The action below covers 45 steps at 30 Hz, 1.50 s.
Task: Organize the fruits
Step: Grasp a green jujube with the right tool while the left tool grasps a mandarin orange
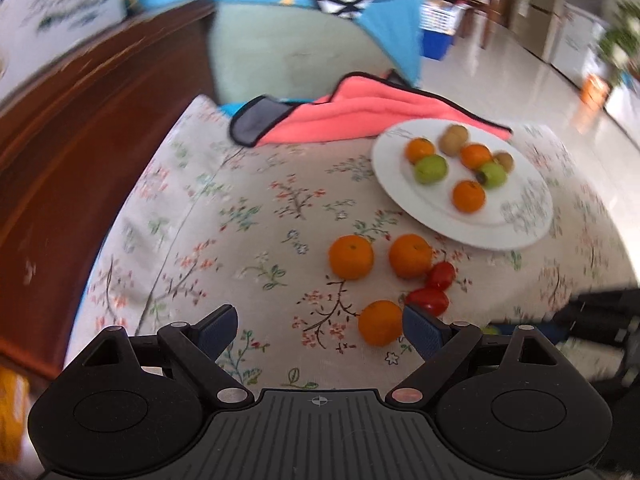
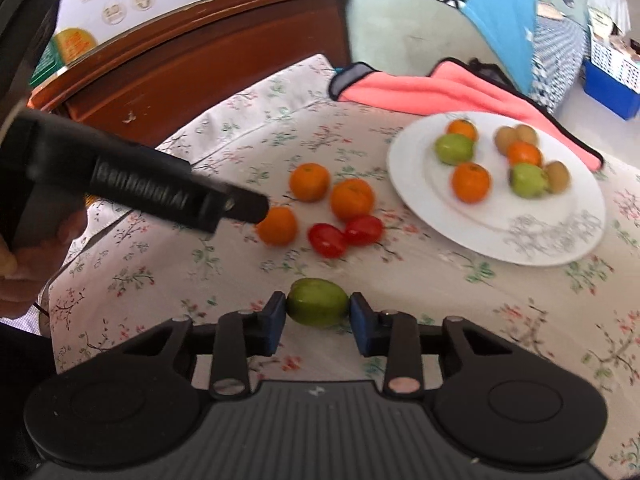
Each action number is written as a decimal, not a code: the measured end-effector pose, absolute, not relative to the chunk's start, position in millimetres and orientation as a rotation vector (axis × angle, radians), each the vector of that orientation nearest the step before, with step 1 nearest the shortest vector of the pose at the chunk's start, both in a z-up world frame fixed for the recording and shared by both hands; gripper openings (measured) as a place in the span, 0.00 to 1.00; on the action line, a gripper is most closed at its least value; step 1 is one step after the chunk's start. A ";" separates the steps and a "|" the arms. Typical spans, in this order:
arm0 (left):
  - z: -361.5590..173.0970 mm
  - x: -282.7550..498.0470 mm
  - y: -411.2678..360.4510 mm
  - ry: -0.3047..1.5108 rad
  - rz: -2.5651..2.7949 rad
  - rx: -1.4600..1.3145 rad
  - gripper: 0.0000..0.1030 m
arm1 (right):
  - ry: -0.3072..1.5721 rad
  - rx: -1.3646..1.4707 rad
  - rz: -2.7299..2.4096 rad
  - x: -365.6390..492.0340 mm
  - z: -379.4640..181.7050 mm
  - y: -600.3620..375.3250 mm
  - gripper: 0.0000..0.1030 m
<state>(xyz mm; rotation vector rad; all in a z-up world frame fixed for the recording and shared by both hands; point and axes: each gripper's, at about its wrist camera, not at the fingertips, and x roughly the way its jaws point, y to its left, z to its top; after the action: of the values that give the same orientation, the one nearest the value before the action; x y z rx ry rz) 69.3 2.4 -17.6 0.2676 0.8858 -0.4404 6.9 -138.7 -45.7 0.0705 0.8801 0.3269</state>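
R hand-held gripper [image 2: 318,318] was pinching a green fruit [image 2: 317,301], looked like a small lime/jujube type, can't tell which. Both blue pads were on its sides, fruit at or just above the floral cloth [image 2: 460,320] near the bench's near edge. L hand-held gripper [image 1: 320,330] was spread wide w/ nothing between the pads. Its right pad [image 1: 422,330] sat just beside the nearest orange [image 1: 380,322]; touching or not, couldn't tell.

Loose on the cloth, mid-bench: 3 oranges and 2 red tomatoes [image 1: 434,288]. The two far oranges [image 1: 351,257] [image 1: 411,255] were side by side, tomatoes just beside the right one.

White plate [image 1: 400,184] sat toward the far right of the bench w/ 3 oranges, 2 green fruits [image 1: 430,169] and 2 brown kiwi-like fruits [image 1: 454,139] on it. Frames were motion-blurred, so the fruit ID on the plate is rough.

Pink towel w/ black trim [image 1: 348,118] lay at the far edge, partly behind the plate. Dark wooden furniture [image 1: 80,152] ran along the left edge. In the R view the L tool's black body [image 2: 140,184] crossed in from the left, w/ the person's hand [image 2: 32,256] on it.
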 end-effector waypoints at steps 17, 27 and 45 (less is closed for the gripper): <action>-35.8 56.0 -11.4 0.820 -0.665 0.381 0.72 | 0.917 0.180 0.257 10.8 -43.9 -164.5 0.34; -45.9 53.2 -15.3 0.855 -0.717 0.368 0.42 | 0.922 0.192 0.241 13.4 -44.3 -166.1 0.34; -28.0 55.7 -17.9 0.851 -0.687 0.322 0.26 | 0.942 0.299 0.234 19.6 -41.6 -180.2 0.34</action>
<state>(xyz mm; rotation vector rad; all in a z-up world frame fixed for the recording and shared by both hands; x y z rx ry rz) 55.7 -17.9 -28.0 0.3220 0.8506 -0.6868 19.6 -180.2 -41.6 0.2990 0.9417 0.2337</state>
